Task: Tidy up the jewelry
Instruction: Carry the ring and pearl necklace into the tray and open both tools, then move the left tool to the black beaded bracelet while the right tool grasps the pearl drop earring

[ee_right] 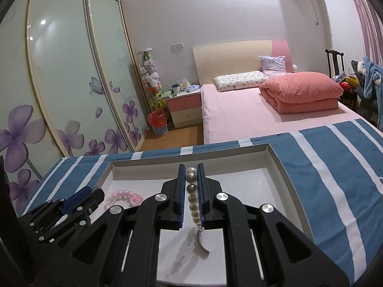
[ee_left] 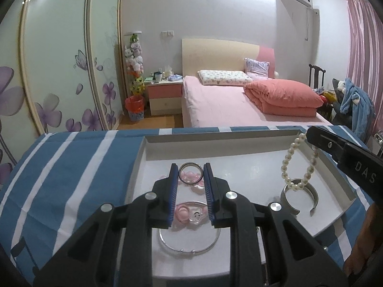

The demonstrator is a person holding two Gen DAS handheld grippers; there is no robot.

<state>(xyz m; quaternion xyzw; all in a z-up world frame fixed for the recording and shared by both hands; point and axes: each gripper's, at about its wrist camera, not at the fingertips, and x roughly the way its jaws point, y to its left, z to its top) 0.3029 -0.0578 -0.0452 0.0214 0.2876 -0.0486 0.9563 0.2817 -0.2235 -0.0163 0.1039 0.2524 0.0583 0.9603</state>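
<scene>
Both tongs carry jewelry over the white tray (ee_left: 335,179).
Left gripper (ee_left: 190,169) pinches a dark ring (ee_left: 190,174); right gripper (ee_right: 190,167) clamps the pearl bracelet (ee_left: 296,165), at two o'clock. Next: set both down gently.

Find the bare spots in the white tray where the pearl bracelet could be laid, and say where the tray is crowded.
Free: the tray's far strip along its back wall, behind the dark ring and silver cuff. Crowded: the near left, where pink bracelets and a thin bangle lie under the left gripper. The right gripper holds the pearl bracelet.
</scene>
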